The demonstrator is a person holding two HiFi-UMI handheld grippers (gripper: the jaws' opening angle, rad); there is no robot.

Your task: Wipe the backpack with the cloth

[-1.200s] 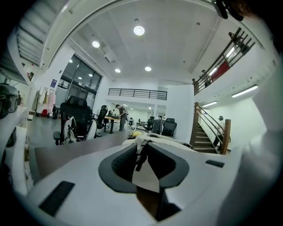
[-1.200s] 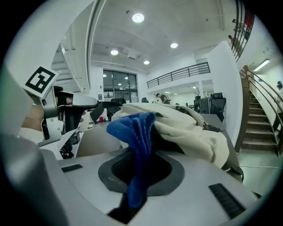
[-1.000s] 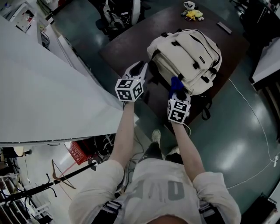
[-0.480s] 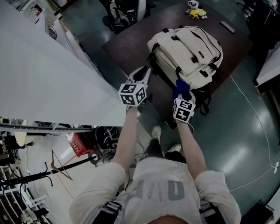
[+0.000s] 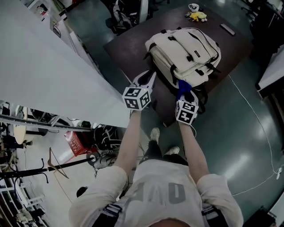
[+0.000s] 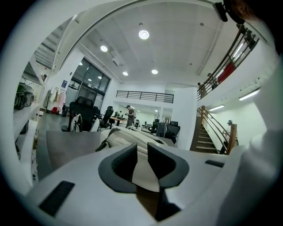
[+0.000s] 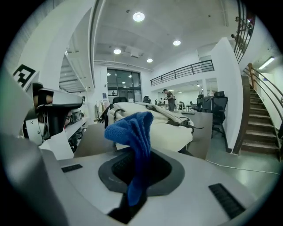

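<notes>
A cream backpack [image 5: 184,53] lies on a dark brown table [image 5: 128,46]; it also shows in the right gripper view [image 7: 170,128] and in the left gripper view [image 6: 126,136]. My right gripper [image 5: 183,94] hovers at the backpack's near edge, shut on a blue cloth [image 5: 182,86] that stands up from its jaws [image 7: 135,132]. To the left of the backpack, over the table's near corner, my left gripper [image 5: 148,80] is open. Nothing sits between its dark pads [image 6: 125,161], and it points at the backpack.
A mug [image 5: 193,6], a yellow toy [image 5: 196,16] and a flat dark object [image 5: 228,29] lie at the table's far end. A big white panel [image 5: 44,75] stands at the left. A cable [image 5: 250,111] runs over the green floor. Office chairs [image 5: 124,13] stand behind.
Both grippers have drawn back a little from the backpack towards the table's near edge. The blue cloth stays in the right gripper, and the left jaws keep the same gap.
</notes>
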